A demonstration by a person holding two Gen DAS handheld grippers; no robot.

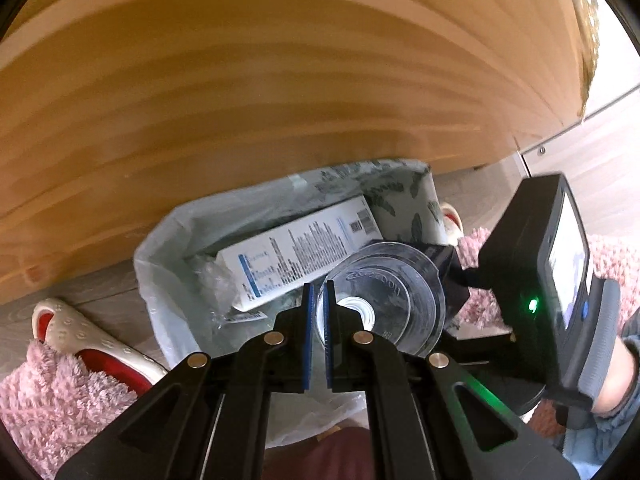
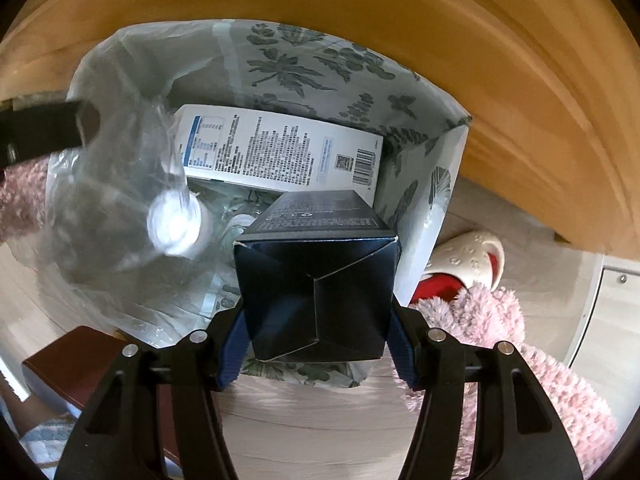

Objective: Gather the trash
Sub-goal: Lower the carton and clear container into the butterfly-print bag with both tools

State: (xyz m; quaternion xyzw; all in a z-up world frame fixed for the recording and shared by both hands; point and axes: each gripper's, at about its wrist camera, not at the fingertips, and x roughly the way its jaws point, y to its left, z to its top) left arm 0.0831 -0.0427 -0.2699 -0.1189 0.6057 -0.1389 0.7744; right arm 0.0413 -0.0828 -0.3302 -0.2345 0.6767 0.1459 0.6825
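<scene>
Wood behind bag [image 2: 420,112]; only right gripper [image 2: 316,344] view: box [image 2: 316,280]

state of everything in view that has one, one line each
left tool: shut on the clear plastic bottle
clear plastic bottle: capped, held over the bin
right tool: shut on the dark box
dark box: closed, held over the bin
bin: open, lined with a bag, partly filled
white box: lying inside the bin
slipper: on the floor beside the bin

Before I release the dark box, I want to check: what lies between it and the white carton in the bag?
In the right wrist view, only crumpled clear plastic lies between the dark box and the white carton.
</scene>
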